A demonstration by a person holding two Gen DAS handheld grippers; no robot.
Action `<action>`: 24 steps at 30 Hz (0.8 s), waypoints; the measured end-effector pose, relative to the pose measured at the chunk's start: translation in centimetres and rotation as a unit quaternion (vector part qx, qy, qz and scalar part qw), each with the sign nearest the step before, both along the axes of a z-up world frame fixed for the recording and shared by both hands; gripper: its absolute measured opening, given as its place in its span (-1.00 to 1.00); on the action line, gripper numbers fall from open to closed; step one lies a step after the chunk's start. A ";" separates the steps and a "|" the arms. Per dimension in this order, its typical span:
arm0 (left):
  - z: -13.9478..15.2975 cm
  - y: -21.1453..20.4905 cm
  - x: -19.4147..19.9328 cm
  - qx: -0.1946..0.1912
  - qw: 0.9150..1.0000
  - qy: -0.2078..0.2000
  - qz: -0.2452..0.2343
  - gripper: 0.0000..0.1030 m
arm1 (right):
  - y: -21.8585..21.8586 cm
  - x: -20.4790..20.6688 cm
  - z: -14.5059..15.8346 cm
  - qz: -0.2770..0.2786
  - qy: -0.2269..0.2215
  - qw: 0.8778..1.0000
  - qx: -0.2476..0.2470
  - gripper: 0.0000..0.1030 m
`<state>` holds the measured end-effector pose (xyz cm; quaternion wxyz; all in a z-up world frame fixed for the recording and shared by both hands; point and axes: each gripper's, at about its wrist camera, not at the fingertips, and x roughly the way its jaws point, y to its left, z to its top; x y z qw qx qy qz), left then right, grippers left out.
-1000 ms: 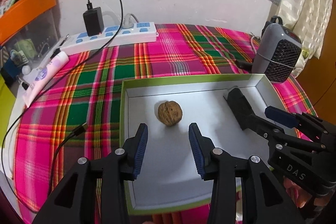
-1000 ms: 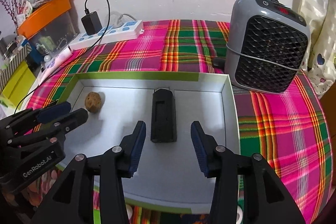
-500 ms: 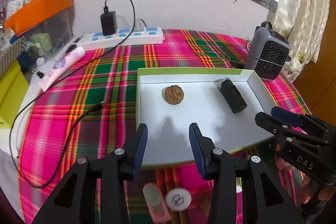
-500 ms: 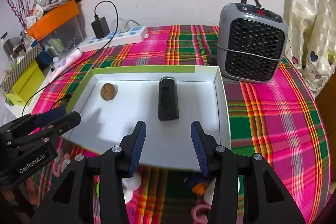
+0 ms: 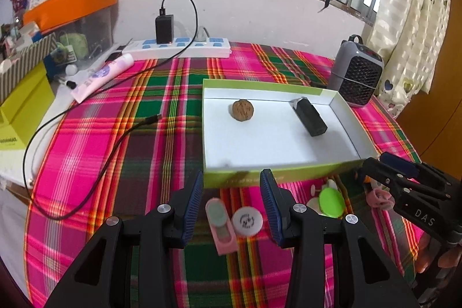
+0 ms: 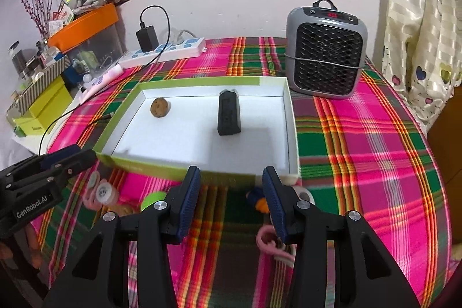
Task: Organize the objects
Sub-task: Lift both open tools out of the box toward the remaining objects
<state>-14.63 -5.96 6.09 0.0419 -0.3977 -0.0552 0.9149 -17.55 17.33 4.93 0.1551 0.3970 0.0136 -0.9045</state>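
I have both grippers hanging above the near edge of the bench, which is covered in a plaid cloth [image 5: 161, 134]. The left gripper [image 5: 231, 204] has its fingers parted with nothing between them; below the gap, on the cloth, lie a pink case [image 5: 221, 225] and a white round disc [image 5: 247, 221], touching each other. The right gripper [image 6: 231, 201] is likewise parted and empty; it hovers over a small orange and blue thing [image 6: 258, 199] and a pink loop [image 6: 267, 240], both partly hidden by its fingers.

Beyond both grippers sits the white tray [image 5: 277, 172] with a green rim. Inside it, a walnut [image 5: 243, 110] lies toward the far left corner and a black block [image 5: 309, 119] lies well apart from it toward the right. A green round lid [image 5: 332, 199] rests just outside the tray's near wall.

A grey heater [image 6: 326, 54] stands beside the tray's far right corner. A power strip [image 5: 179, 46] with a black charger [image 5: 164, 28] plugged in lies along the far wall.
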 end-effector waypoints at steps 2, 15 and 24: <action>-0.1 -0.2 0.6 0.001 1.000 0.001 0.001 -0.23 | 0.3 0.6 0.0 0.001 0.002 1.000 0.001 -0.11; -1.3 -1.7 4.3 0.018 1.000 -0.001 0.008 -0.23 | 2.3 3.6 -0.7 0.003 0.010 1.000 0.010 -0.11; -2.7 -1.0 5.1 0.012 1.000 -0.018 -0.001 -0.23 | 3.8 4.9 -1.3 -0.002 0.006 1.000 0.011 -0.11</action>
